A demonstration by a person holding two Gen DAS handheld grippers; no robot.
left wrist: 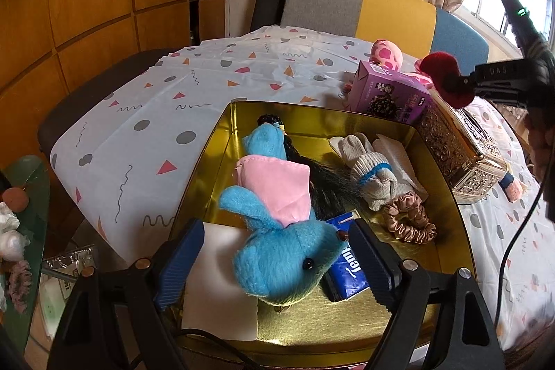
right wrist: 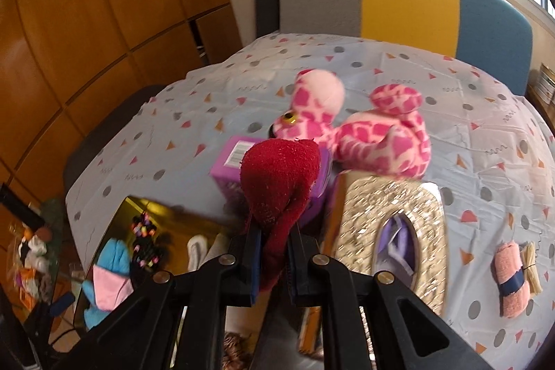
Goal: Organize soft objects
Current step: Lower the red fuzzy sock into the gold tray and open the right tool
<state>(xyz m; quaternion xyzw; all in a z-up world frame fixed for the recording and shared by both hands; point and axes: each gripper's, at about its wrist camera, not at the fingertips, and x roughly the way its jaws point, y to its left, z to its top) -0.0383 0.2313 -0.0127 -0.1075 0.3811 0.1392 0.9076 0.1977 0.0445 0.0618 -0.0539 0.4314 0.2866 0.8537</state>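
**Red sock carried toward the gold tin**

Left wrist view: my left gripper [left wrist: 274, 266] hangs over the shallow gold metal tin [left wrist: 222, 141], jaws apart either side of the blue plush toy with a pink cloth [left wrist: 277, 231], not pressing it.

Right wrist view: my right gripper [right wrist: 274, 260] is clamped on the fuzzy red sock [right wrist: 277, 182], long axis along the jaws, above the desk [right wrist: 468, 134]. The tin lies lower left; I judge that hand nearer.
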